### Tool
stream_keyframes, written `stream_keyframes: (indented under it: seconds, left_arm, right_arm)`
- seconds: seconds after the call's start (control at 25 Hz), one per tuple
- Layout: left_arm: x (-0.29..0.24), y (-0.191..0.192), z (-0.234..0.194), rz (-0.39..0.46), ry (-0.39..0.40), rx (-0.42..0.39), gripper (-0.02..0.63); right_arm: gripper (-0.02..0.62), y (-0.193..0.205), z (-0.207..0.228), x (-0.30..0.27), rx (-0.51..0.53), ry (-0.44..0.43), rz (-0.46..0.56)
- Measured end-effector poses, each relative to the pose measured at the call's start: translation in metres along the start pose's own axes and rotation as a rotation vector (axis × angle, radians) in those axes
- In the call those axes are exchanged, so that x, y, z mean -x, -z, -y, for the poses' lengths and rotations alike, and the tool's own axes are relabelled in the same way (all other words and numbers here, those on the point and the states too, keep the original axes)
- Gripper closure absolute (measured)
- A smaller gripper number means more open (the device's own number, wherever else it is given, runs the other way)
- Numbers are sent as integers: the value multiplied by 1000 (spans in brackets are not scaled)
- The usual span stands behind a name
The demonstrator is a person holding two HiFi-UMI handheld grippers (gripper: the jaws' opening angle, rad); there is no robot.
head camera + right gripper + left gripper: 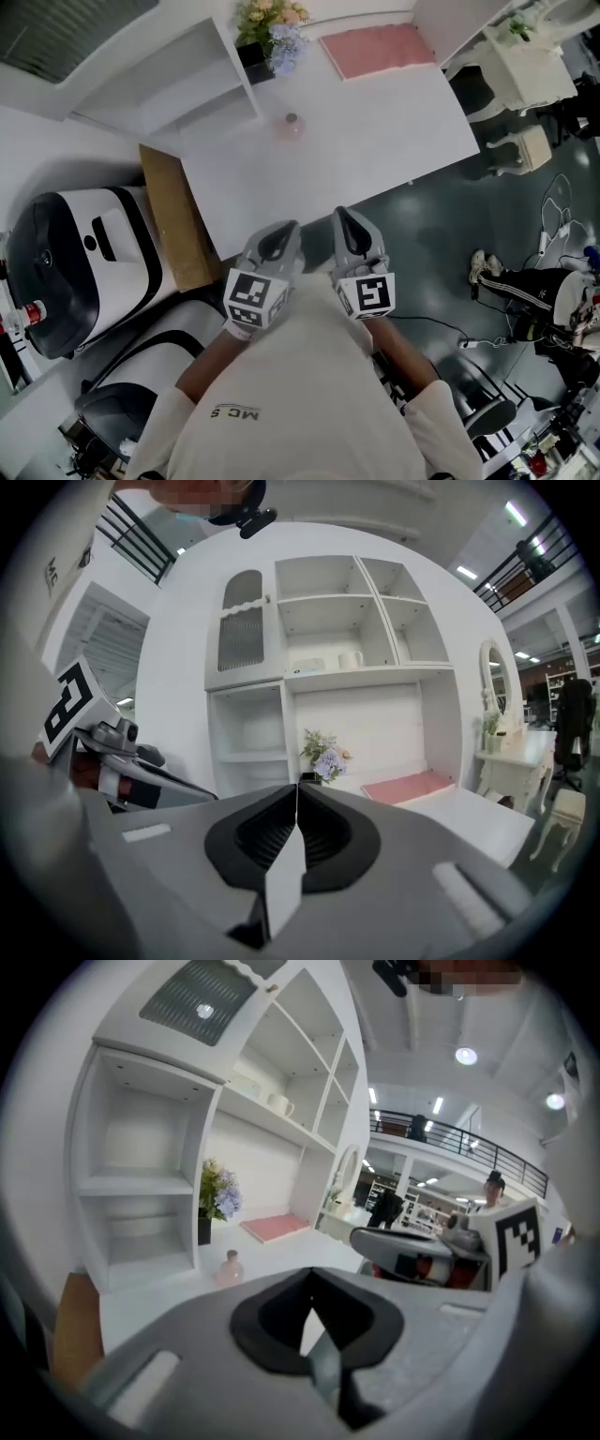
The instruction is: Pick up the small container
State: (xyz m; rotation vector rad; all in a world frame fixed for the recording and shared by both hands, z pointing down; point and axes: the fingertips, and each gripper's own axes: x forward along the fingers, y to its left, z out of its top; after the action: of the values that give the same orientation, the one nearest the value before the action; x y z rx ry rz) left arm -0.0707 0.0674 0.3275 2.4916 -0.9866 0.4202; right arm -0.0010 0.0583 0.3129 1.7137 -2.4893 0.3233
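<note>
The small container [291,125] is a pinkish bottle with a dark cap, standing upright on the white table [394,131], well beyond both grippers. In the left gripper view the container [231,1266] shows ahead and to the left of the jaws. My left gripper [281,234] hovers over the table's near edge, jaws shut and empty. Beside it on the right, my right gripper [349,221] is also shut with nothing held. In the right gripper view the right gripper [297,787] has its jaws pressed together, and the container is hidden there.
A vase of flowers [270,28] and a pink mat [377,49] lie at the table's far side. A white shelf unit [178,75] stands at the left, a brown board [176,216] leans by the table's left edge. White furniture [520,66] stands at the right.
</note>
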Motion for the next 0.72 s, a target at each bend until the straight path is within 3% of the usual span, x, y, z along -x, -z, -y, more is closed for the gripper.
stream_keyframes:
  seconds: [0.28,0.48,0.72]
  left_arm:
    - [-32,-10,-42,50,-20,35,604]
    - [-58,8,-67,13,-91,18,604]
    - [-84,22,-94,32,-143,28,604]
  right_arm:
    - [554,3,6,-42,17,-10,12]
    - [537,21,25,-73,-7,-4,4]
    - [529,50,43,-117,-6,-25,-4]
